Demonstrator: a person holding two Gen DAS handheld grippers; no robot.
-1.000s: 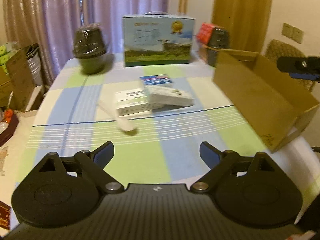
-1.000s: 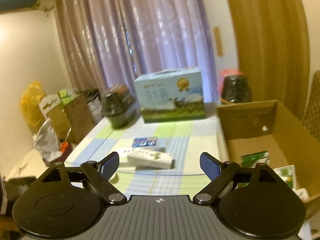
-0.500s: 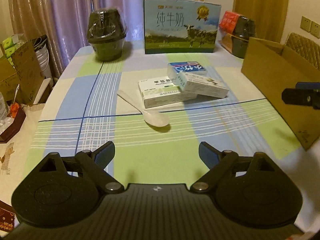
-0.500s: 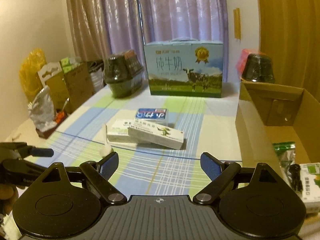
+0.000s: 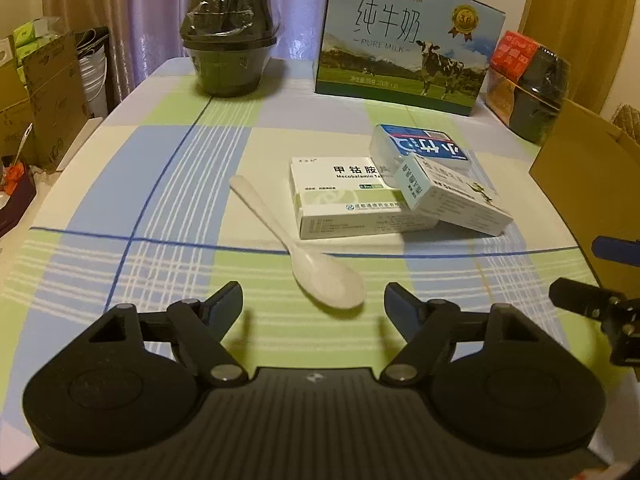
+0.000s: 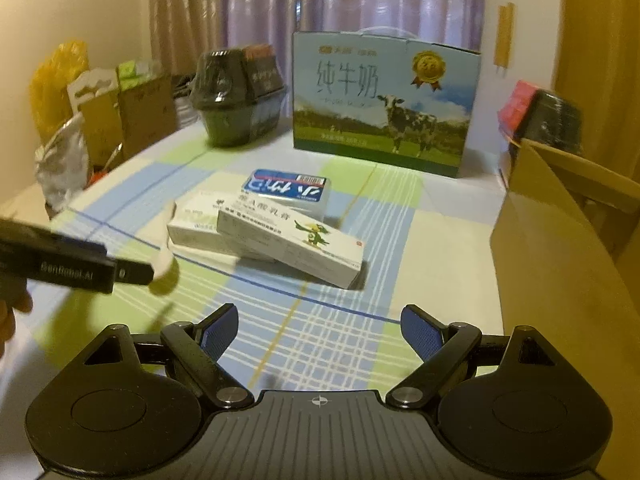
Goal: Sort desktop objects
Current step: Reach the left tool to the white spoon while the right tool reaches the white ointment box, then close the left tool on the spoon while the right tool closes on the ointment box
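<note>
A white plastic spoon (image 5: 308, 256) lies on the checked tablecloth, its bowl just ahead of my open left gripper (image 5: 314, 306). Beside it rests a white and green medicine box (image 5: 344, 200). A long ointment box (image 5: 452, 196) leans across that box, and a blue-topped clear case (image 5: 424, 148) lies behind. My right gripper (image 6: 320, 332) hangs open and empty, short of the ointment box (image 6: 292, 242). In the right wrist view the left gripper body (image 6: 72, 268) hides most of the spoon (image 6: 164, 260).
An open cardboard box (image 6: 560, 264) stands at the table's right side. A milk carton case (image 5: 404, 40) and dark wrapped bowls (image 5: 228, 40) line the far edge. More dark bowls (image 5: 540, 92) sit behind the cardboard box. Cartons and bags (image 6: 100, 116) crowd the floor on the left.
Both grippers have come lower and closer to the objects. The left one now sits just behind the spoon's bowl, and the right one has swung away from the cardboard box's inside toward the medicine boxes.
</note>
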